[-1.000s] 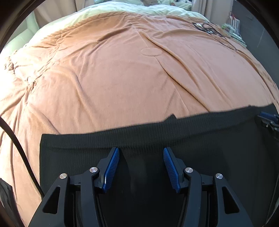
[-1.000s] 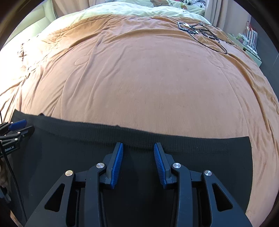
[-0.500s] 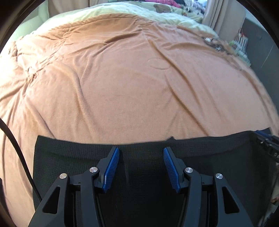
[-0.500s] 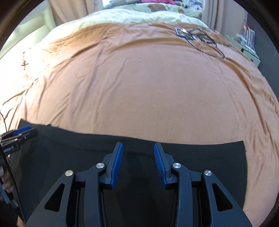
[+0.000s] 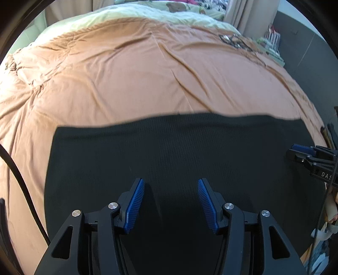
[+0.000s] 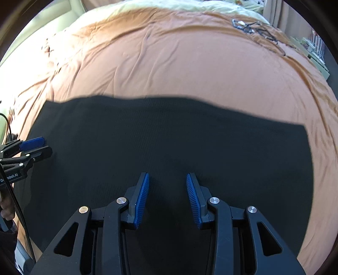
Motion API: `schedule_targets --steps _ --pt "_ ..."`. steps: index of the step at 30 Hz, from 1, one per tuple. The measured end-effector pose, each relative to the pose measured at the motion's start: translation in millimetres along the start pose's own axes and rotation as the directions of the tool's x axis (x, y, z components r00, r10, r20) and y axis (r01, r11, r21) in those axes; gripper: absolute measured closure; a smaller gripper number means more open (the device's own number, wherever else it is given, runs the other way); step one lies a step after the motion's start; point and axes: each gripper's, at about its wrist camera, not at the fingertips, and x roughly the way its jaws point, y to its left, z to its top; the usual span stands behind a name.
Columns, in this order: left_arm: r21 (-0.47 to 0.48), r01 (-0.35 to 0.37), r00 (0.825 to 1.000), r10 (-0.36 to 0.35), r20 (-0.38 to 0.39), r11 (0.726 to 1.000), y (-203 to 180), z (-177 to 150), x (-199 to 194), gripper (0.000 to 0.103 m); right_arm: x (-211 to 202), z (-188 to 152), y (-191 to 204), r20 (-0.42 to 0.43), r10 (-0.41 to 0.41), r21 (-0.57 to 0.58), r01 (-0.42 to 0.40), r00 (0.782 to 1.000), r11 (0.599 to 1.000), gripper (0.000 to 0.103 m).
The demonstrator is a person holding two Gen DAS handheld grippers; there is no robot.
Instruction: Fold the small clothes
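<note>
A black ribbed garment [image 5: 179,152] lies spread flat on an orange bedspread [image 5: 137,80], its far edge running across the middle of both views [image 6: 169,135]. My left gripper [image 5: 171,186] is open and empty above the garment's near part. My right gripper [image 6: 168,179] is open and empty above the same cloth, to the right of the left one. The right gripper shows at the right edge of the left wrist view [image 5: 304,154]. The left gripper shows at the left edge of the right wrist view [image 6: 31,148].
A tangle of dark cable [image 6: 259,31] lies on the bedspread at the far right. Pale green bedding [image 5: 137,14] covers the bed's head. A dark wall and shelf with items [image 5: 274,42] stand right of the bed. A black cable [image 5: 19,179] hangs at left.
Both grippers have pulled back toward the near side and the view has tilted down. Much more of the black garment now shows ahead of the fingers. Both grippers stay open.
</note>
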Motion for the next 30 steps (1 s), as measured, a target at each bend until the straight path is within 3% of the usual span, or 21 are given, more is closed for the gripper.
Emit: schedule_targets --steps 10,20,30 --pt "0.116 -0.073 0.995 0.080 -0.057 0.991 -30.1 -48.6 -3.3 0.042 -25.1 -51.7 24.5 0.009 -0.016 -0.032 0.016 1.000 0.999 0.066" --pt "0.103 -0.075 0.992 0.084 -0.089 0.992 -32.6 -95.9 -24.2 0.037 -53.6 -106.1 42.8 -0.012 -0.004 -0.062 0.003 1.000 0.998 0.066" --pt "0.077 -0.100 0.986 0.109 -0.125 0.992 -33.8 -149.2 -46.6 0.037 -82.6 -153.2 40.6 -0.006 0.033 -0.019 -0.033 0.999 0.999 0.065"
